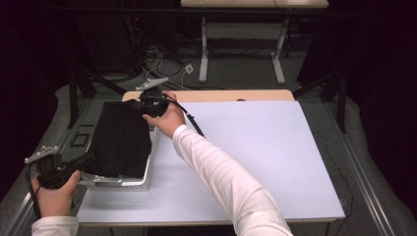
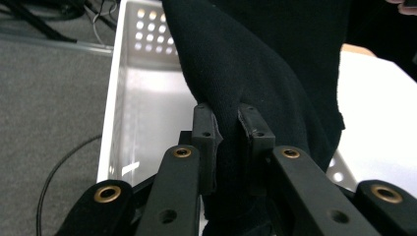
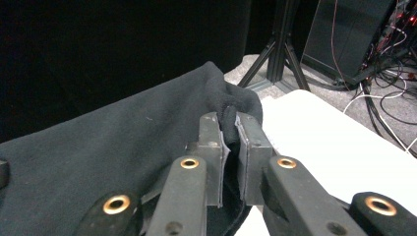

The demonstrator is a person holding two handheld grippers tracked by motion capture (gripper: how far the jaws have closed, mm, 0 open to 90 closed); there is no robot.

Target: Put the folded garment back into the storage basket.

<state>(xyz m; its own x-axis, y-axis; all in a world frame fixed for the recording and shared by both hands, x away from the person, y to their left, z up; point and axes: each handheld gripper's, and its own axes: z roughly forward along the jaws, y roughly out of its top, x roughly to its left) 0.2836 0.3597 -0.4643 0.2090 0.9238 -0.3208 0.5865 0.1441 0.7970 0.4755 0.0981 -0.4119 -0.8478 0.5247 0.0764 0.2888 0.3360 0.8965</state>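
Over perforated white bin (image 1: 147,169) | soft black knit cloth (image 1: 120,137) | 2 grippers' jaws clamped

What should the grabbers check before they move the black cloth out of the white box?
1. Left gripper pinches the black cloth: ok, a fold sits between its jaws.
2. Right gripper pinches the cloth: ok, a far edge is clamped.
3. Both grips on separate ends: ok, near and far ends in the high view.
4. Cloth free of the white box: not ok, it hangs inside and drapes over it.
5. Landing spot on the white table: ok, bare surface beside the box.
6. Anything under the cloth: cannot tell, it is hidden.
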